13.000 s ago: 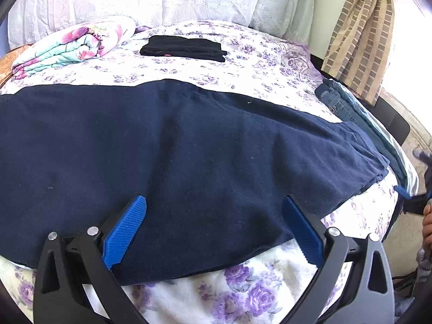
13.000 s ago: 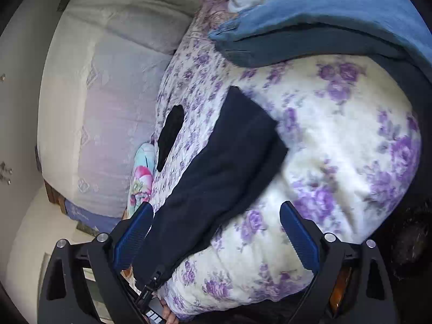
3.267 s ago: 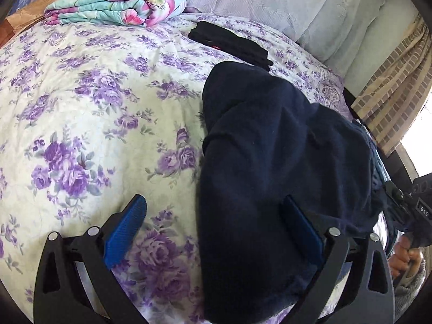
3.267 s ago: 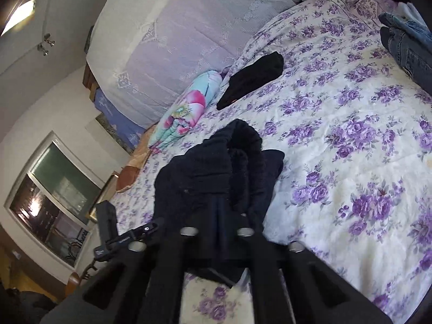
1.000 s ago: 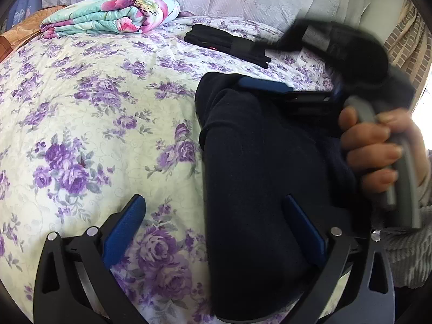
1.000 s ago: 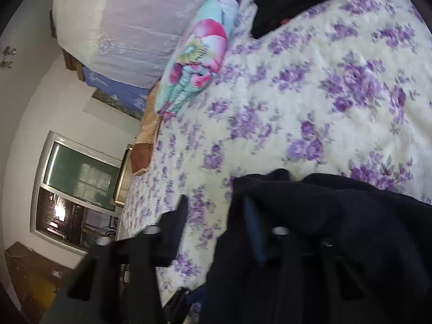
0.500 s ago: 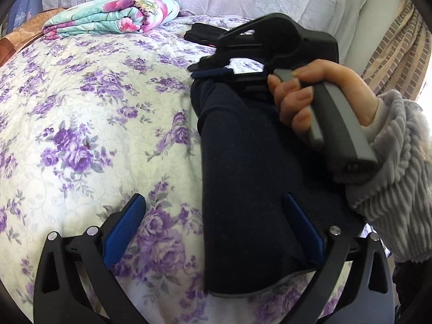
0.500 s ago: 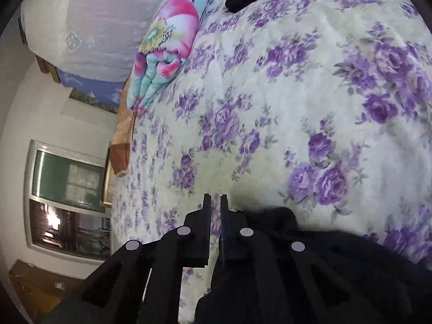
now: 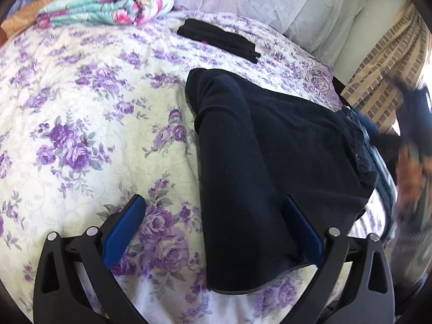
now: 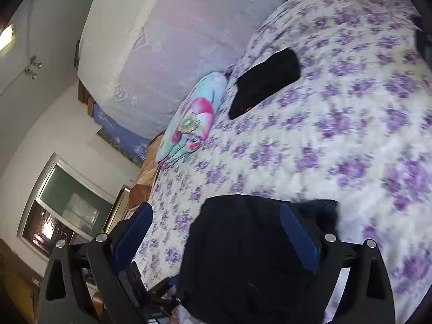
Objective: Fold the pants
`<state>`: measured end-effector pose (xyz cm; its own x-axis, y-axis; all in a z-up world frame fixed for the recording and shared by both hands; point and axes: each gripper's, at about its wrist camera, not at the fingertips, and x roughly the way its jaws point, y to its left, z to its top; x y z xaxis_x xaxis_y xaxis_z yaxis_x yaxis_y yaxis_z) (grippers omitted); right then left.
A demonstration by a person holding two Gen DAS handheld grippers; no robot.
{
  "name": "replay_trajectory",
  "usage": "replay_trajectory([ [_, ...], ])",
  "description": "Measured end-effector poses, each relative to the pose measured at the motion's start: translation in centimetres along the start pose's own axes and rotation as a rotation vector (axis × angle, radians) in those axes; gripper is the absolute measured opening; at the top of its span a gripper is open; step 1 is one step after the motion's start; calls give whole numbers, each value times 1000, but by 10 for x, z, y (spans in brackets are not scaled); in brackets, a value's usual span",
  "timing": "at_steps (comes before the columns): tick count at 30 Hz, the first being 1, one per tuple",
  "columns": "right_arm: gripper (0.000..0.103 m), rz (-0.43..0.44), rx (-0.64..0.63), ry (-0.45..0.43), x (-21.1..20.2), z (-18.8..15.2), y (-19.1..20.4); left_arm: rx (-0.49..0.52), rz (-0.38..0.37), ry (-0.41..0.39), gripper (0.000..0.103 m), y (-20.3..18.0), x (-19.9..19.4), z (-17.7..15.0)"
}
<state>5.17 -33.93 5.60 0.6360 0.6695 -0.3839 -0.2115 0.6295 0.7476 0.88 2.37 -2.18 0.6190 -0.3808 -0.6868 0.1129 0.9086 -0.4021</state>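
Floral bedspread [image 9: 81, 113] under folded navy pants [image 9: 259, 167]; both tongs [image 9: 218, 232] [image 10: 216, 232] spread, seemingly empty.

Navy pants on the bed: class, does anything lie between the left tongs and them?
Nothing visible does. The navy pants lie folded on the floral bedspread, their near edge already between the fingers of the open left tongs. The black folded garment and rolled blanket sit farther back, apart.

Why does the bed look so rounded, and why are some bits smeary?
Left wrist view: the fisheye lens bulges the bed; the navy pants are sharp, the right hand at the edge is a motion smear. Right wrist view: softer overall, purple flowers streaked by movement; the window glows brightly.
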Motion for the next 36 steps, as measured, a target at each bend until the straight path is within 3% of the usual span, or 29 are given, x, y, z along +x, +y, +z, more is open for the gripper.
replay_trajectory([
  [4, 97, -28, 140, 21, -29, -37, -59, -67, -62, 43, 99, 5, -4, 4],
  [9, 97, 45, 265, 111, -13, -74, -87, -138, -169, 99, 99, 12, -3, 9],
  [17, 98, 92, 248, 250, 51, -52, -78, -198, -252, 168, 99, 18, 6, 18],
  [22, 100, 135, 287, 280, 82, -30, -81, -222, -308, 198, 99, 24, 18, 27],
  [25, 99, 142, 226, 250, 85, -31, -72, -240, -364, 201, 98, 29, 18, 27],
  [26, 98, 149, 202, 231, 84, -34, -72, -231, -388, 205, 98, 28, 18, 25],
  [31, 61, 169, 202, 159, 71, -42, -91, -221, -441, 223, 98, 23, 14, 18],
  [36, 59, 182, 195, 129, 67, -45, -93, -256, -495, 227, 96, 26, 8, 11],
])
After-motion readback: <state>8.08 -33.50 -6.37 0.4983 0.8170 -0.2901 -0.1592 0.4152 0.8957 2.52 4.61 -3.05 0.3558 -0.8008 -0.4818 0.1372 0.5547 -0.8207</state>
